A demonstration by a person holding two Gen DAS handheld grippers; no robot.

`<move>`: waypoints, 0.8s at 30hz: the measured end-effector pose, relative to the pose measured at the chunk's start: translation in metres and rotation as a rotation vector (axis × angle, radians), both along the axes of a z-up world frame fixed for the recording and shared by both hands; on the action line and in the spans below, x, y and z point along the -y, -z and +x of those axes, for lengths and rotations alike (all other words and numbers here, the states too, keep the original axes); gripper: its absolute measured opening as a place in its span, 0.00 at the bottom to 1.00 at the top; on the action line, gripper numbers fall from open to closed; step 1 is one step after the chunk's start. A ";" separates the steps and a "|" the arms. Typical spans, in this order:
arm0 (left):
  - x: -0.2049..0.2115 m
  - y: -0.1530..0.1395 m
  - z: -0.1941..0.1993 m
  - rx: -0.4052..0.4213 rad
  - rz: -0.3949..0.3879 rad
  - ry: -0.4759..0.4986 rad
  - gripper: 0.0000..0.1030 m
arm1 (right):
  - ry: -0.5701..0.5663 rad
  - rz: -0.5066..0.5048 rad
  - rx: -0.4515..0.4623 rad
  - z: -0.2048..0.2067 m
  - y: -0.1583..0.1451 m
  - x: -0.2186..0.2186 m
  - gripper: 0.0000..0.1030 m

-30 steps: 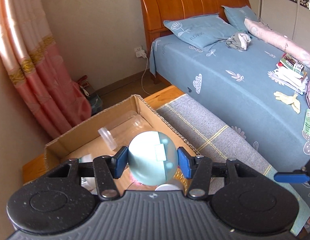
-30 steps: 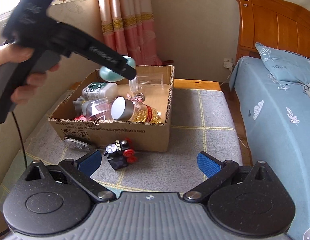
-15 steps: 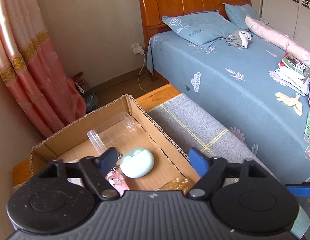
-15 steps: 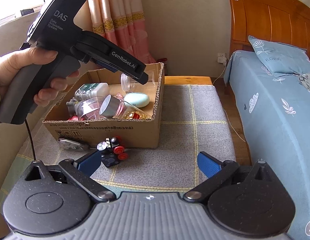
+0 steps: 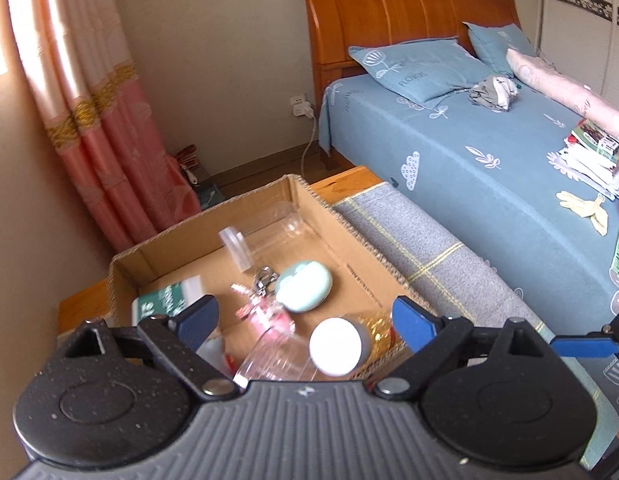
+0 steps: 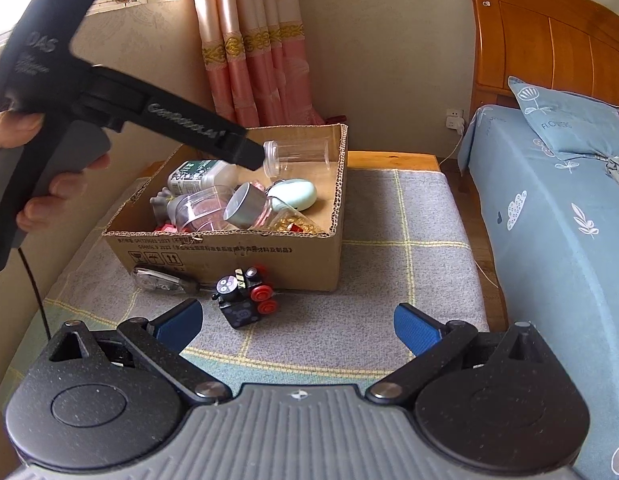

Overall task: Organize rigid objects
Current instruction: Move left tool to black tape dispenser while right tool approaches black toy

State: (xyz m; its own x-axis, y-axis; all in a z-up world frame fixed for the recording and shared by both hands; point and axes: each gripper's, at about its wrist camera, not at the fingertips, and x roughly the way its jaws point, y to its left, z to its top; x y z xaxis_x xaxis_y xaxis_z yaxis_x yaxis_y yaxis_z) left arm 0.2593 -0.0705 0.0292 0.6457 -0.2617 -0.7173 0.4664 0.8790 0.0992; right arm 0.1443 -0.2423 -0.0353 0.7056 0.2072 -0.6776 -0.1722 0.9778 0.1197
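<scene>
- Left gripper (image 5: 305, 320): jaws opening, nothing between them, above the cardboard box (image 6: 237, 248).
- Right gripper (image 6: 295, 322): jaws spread wide, empty.
- Toy train (image 6: 245, 292): on the blanket (image 6: 389, 280), outside the box, just ahead of the right gripper, which is the nearer one; long axis runs diagonally.
- Appearance: black body, red wheels.
- Mint-green case (image 5: 305, 286): lies inside the box.
</scene>
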 end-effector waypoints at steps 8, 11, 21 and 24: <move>-0.042 0.017 -0.038 0.032 0.008 -0.136 0.96 | -0.009 -0.003 -0.024 -0.002 0.009 -0.007 1.00; -0.055 0.029 -0.055 0.061 0.038 -0.195 0.96 | -0.006 0.004 -0.031 0.000 0.014 -0.008 1.00; -0.094 0.077 -0.082 0.009 0.042 -0.385 0.97 | -0.025 -0.013 -0.013 0.033 0.029 -0.019 1.00; -0.099 0.088 -0.086 -0.010 0.045 -0.416 0.96 | -0.039 -0.035 0.004 0.049 0.033 -0.026 1.00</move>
State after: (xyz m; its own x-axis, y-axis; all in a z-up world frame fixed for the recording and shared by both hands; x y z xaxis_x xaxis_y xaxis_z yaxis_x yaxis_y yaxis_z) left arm 0.1730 0.0280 -0.0585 0.6829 0.0518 -0.7287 0.0736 0.9875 0.1391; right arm 0.1928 -0.2159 -0.0681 0.7004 0.2113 -0.6818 -0.2110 0.9738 0.0850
